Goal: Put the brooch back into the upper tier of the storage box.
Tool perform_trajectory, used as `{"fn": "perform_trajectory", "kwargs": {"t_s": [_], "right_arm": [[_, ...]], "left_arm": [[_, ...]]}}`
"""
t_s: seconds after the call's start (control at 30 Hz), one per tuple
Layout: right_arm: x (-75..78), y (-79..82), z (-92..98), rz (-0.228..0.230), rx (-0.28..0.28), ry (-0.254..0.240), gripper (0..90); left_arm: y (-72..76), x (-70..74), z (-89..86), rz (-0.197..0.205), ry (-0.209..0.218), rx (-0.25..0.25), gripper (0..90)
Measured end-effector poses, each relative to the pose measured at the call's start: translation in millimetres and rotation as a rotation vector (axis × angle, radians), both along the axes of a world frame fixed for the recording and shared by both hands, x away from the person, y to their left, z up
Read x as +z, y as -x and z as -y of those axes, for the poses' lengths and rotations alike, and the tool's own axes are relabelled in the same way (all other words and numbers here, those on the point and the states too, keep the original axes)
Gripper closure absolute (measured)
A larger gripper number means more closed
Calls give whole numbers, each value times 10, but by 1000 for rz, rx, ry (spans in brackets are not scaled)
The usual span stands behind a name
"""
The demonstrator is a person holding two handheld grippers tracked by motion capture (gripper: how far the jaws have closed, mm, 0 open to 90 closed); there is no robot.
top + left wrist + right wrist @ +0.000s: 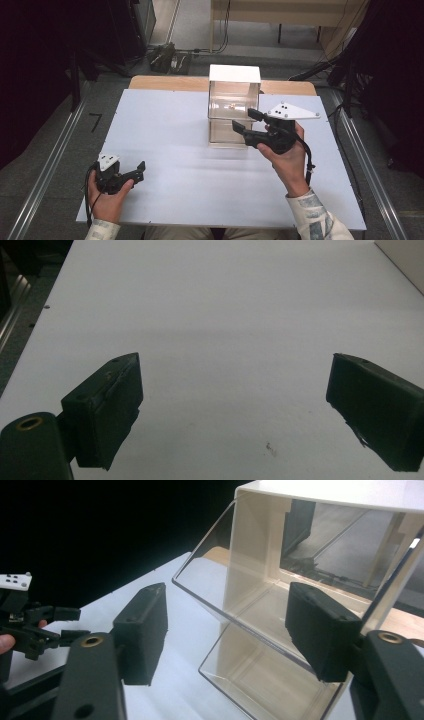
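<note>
I am looking down on a white tabletop (pixel 190 165) laid over a wooden table, with grey floor, metal rails and trailing cables around it and dark curtains at both sides. Toward the far middle of the board stands a clear plastic display case (pixel 233 107) with a white top and an inner shelf, open on the side facing me. Something small and pale sits inside at shelf level, too small for me to identify.

My right gripper (pixel 246 121) hovers just beside the case's open front, jaws spread apart with nothing between them. My left gripper (pixel 138 170) rests near the board's near-left corner, well apart from the case, jaws also spread wide.

The right gripper view brings the display case (pixel 280 615) close, showing two stacked open compartments with clear sloping walls. The left gripper view shows bare white tabletop (pixel 235 325) between its jaws, with a small dark speck on it.
</note>
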State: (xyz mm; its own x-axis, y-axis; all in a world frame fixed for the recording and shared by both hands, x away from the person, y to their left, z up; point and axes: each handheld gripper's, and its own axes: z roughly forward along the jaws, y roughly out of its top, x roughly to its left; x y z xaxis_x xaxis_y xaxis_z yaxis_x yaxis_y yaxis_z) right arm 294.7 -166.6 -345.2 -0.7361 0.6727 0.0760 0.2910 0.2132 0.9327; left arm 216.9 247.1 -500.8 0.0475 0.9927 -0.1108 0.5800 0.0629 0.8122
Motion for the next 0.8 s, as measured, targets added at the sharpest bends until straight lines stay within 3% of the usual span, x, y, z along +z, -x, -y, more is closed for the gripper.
{"fn": "perform_trajectory", "kwargs": {"t_s": [0.3,0.8], "right_arm": [[11,169,173,40,-32,-12,232],[-355,107,370,0,-101,51,210]], "left_arm": [[9,5,3,4,-2,1,94],[9,6,0,6,-2,1,94]]}}
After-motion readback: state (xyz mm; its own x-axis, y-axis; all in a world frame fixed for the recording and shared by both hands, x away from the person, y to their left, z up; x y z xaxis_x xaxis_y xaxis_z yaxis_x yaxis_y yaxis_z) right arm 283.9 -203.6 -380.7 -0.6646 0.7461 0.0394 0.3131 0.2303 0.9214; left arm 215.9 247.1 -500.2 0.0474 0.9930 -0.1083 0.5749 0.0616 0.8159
